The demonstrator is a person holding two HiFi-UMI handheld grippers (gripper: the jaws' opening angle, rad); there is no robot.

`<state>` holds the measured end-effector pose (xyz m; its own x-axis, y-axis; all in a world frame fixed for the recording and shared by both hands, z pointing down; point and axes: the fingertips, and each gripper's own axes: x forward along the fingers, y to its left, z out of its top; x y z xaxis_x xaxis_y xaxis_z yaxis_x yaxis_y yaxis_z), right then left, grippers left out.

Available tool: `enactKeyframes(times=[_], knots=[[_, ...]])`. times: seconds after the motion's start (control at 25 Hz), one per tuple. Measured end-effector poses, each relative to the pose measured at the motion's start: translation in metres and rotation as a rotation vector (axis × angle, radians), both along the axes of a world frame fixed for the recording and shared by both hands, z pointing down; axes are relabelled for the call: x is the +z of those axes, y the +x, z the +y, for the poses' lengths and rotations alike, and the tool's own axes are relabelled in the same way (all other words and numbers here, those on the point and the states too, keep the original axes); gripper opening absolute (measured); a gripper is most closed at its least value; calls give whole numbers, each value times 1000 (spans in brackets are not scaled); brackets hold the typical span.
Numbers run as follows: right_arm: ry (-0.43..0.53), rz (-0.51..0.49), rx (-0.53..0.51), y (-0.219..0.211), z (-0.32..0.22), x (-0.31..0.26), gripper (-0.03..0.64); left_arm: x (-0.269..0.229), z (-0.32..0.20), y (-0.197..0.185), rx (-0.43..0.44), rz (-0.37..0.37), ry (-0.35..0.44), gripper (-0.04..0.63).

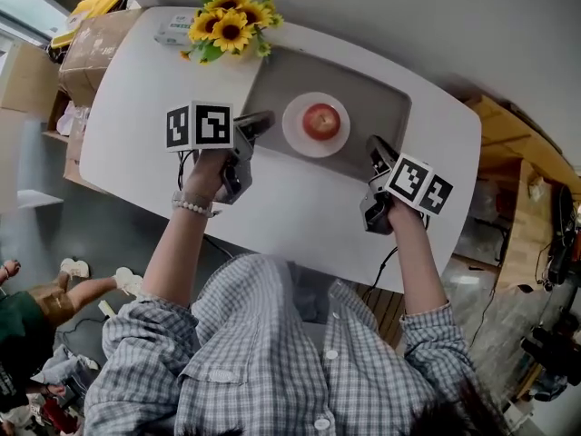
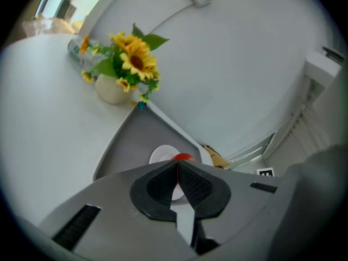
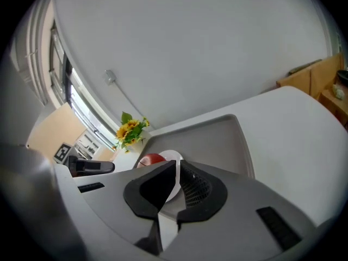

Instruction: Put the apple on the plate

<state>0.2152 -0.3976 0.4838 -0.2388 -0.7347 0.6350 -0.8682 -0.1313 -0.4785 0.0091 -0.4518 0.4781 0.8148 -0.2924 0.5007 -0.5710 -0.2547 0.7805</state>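
Red round apple (image 1: 321, 121) sits dead centre on the small white round plate (image 1: 294, 140), pale speckling on its glossy skin and a highlight on top. The plate lies on a grey rectangular tray (image 1: 374, 96) with a raised rim, set on the white rounded worktop (image 1: 136, 89).

Over to the left tool (image 1: 263, 119), hovering just beside the plate's left edge. In the left gripper view its ribbed black pads (image 2: 163, 186) meet at the tip and nothing is between them, with the apple (image 2: 182, 157) and plate (image 2: 159, 155) peeking just beyond.

The right tool (image 1: 375, 143) hangs near the plate's right side over the tray. In the right gripper view its pads (image 3: 197, 188) are all but together, only a sliver of light between them, and it holds nothing. The apple (image 3: 151, 159) shows past the left pad.

For print, each tool carries a cube of black-and-white square markers (image 1: 200, 125). A white packet (image 1: 171, 33) at the far edge has print too small to read. Beside it stands a bunch of yellow sunflowers (image 1: 231, 25) in a cream round vase (image 2: 111, 88).
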Motion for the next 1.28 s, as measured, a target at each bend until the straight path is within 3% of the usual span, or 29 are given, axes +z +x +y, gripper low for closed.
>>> enactKeyframes(times=[0.2,0.36,0.56,0.72,0.92,1.08,1.28], knots=[[118,92,-56,-2,16,-38,32,-44,23,12,64,-122,276,9],[229,137,-111,-9,36,-72,32,-79,45,16,60,-190,473,9],[386,305,-183,-11,56,-121,31,-132,77,18,-3,-178,656,9],[500,387,-209,-14,72,-157,31,-163,101,20,-49,-218,791,9],[618,441,-237,-20,87,-194,31,-193,127,26,-93,-239,884,9],[658,473,-250,-15,98,-209,31,-211,147,40,-91,-192,968,9],[709,521,-296,-19,108,-219,31,-212,160,47,-97,-215,996,9]])
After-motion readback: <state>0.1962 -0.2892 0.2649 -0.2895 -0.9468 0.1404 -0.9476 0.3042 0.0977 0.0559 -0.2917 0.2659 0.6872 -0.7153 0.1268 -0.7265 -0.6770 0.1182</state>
